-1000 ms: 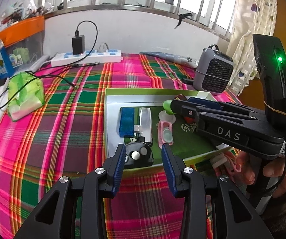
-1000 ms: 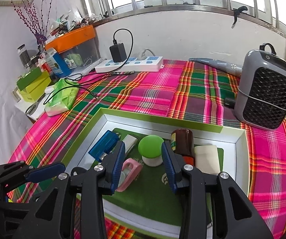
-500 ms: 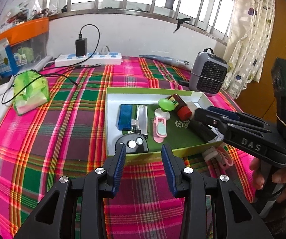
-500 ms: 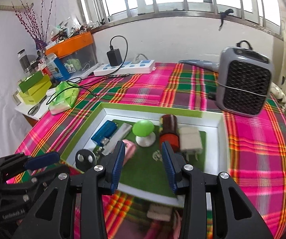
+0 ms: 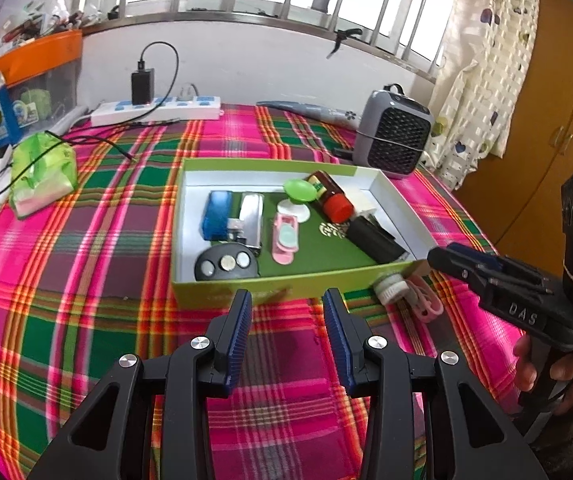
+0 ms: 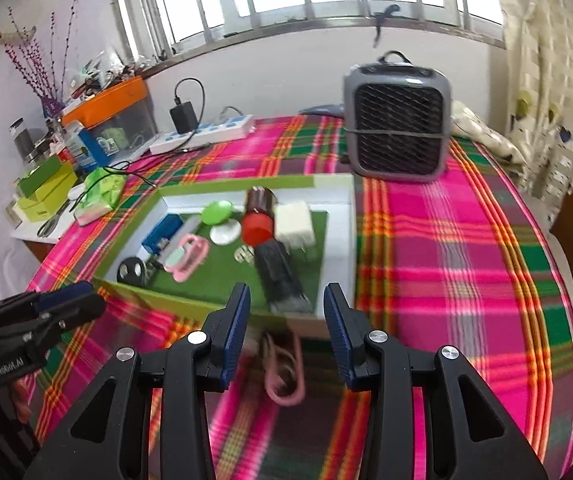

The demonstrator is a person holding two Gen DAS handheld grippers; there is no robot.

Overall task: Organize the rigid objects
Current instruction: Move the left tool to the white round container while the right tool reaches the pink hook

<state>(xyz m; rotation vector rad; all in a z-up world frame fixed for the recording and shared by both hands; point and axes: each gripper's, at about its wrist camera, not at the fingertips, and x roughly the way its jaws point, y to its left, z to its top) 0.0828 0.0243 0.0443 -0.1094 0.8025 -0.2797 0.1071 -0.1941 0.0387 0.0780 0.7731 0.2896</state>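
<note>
Both claws — left claw [image 5: 286, 316], right claw [image 6: 286, 312] — apart, empty, near green box [image 5: 246, 294] w/ items.

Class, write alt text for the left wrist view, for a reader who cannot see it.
An open, empty left gripper hovers over plaid cloth before a green tray holding a black remote, pink clip and red-capped bottle. The right gripper enters from the right.

Box [image 5: 286, 294] sits mid-counter [image 5: 86, 248], heater [image 5: 392, 136] behind its right corner, power strip [image 5: 156, 110] at the back wall. In box: key fob [image 5: 224, 264] front left, bottle [image 5: 330, 196] rear, black cylinder [image 5: 374, 242] right. Pink clip [image 5: 424, 300] outside the front right corner.
</note>
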